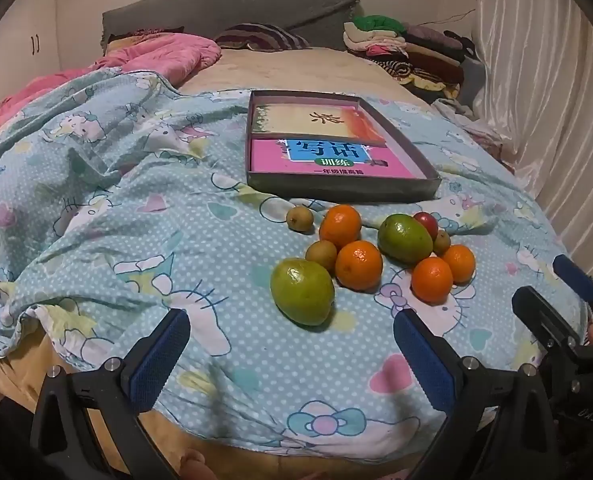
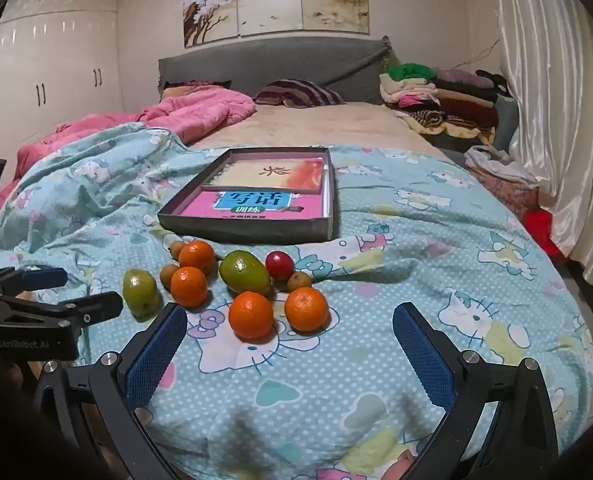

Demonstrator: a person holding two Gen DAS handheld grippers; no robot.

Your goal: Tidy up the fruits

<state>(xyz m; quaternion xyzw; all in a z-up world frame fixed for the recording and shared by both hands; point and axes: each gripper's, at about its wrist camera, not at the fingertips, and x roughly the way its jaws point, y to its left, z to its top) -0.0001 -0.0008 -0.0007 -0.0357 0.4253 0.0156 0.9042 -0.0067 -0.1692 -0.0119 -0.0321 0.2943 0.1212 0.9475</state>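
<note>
Ahead of both wide-open jaws, fruits [image 1: 372, 256] clustered on bedspread [image 1: 136, 240] — none gripped

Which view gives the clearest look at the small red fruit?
The right wrist view: the red fruit sits in the open beside the large green fruit. In the left wrist view it is half hidden behind that green fruit.

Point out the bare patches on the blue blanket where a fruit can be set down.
Free: the stretch right of the grey shallow box and the fruit cluster, toward the white curtain; also the strip between the right tongs and the nearest round orange tangerines. Crowded: between box and fruits.
</note>
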